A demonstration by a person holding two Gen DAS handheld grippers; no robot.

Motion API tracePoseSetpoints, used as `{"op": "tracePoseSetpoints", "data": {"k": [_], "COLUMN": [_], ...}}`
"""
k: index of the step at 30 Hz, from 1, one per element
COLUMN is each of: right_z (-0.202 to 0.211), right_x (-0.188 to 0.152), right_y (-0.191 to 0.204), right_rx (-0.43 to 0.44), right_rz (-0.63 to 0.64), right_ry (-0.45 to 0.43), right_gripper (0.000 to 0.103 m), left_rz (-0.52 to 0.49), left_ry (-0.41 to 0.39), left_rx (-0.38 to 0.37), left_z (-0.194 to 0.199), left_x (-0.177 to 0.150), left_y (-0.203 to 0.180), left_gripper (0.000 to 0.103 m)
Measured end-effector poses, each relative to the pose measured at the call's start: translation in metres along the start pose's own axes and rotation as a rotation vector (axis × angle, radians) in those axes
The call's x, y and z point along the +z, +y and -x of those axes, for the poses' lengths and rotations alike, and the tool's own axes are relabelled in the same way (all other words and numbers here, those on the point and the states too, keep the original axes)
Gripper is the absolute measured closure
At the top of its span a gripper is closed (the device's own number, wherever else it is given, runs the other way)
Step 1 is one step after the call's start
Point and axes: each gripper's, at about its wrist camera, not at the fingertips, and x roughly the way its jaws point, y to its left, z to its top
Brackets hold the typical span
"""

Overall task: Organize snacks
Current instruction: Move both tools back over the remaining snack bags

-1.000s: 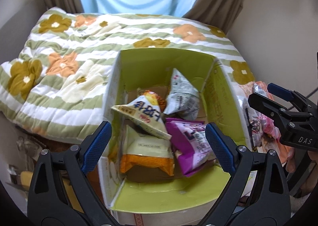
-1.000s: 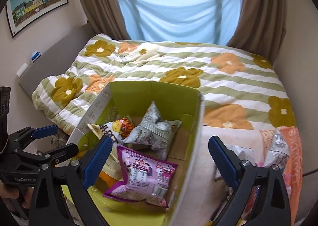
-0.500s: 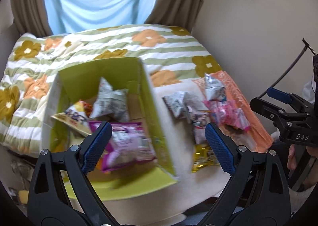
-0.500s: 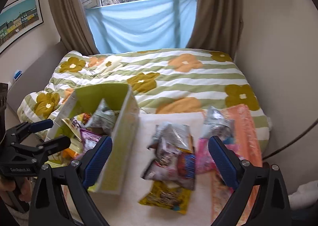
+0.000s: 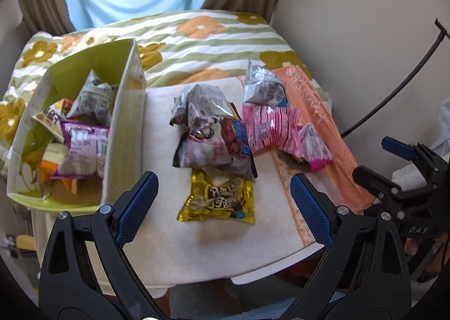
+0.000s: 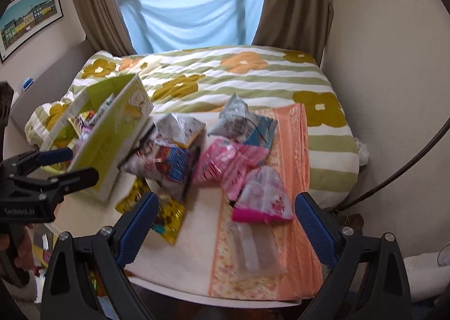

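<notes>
A green open box [image 5: 123, 134] [image 6: 112, 140] sits at the left of a cloth-covered table and holds several snack bags, a purple one [image 5: 81, 151] on top. A pile of loose snack bags lies beside it: a yellow bag [image 5: 219, 199] [image 6: 163, 216] nearest, silver bags [image 5: 199, 103], pink bags [image 5: 270, 126] [image 6: 230, 162] and a pink-edged pouch [image 6: 264, 199]. My left gripper [image 5: 222, 204] is open and empty, above the yellow bag. My right gripper [image 6: 225, 218] is open and empty, over the pile's near right side.
The table carries a white cloth [image 5: 168, 235] and an orange floral cloth [image 6: 289, 151]. A bed with a flowered quilt [image 6: 225, 78] lies behind. A wall stands on the right, with a black cable [image 5: 393, 81] along it. Curtains and a window are at the back.
Both views have swung from the box rightward to the loose snack pile. Both grippers stay open and empty.
</notes>
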Motion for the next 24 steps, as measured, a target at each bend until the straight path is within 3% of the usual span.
{"op": "tracePoseSetpoints", "data": {"k": [7, 16, 24], "right_z": [-0.026, -0.067, -0.098], "right_x": [-0.030, -0.066, -0.076], "right_y": [-0.016, -0.015, -0.012], "right_rx": [0.017, -0.036, -0.062], "right_rz": [0.014, 0.078, 0.107], "right_ry": [0.046, 0.083, 0.140], "right_gripper": [0.007, 0.007, 0.007], "left_rz": [-0.002, -0.003, 0.020], "left_ry": [0.023, 0.133, 0.149], "left_rx": [0.033, 0.030, 0.012], "left_z": [-0.029, -0.105, -0.143], "left_x": [-0.016, -0.040, -0.041], "left_y": [-0.012, 0.004, 0.026], "left_gripper": [0.009, 0.009, 0.005]}}
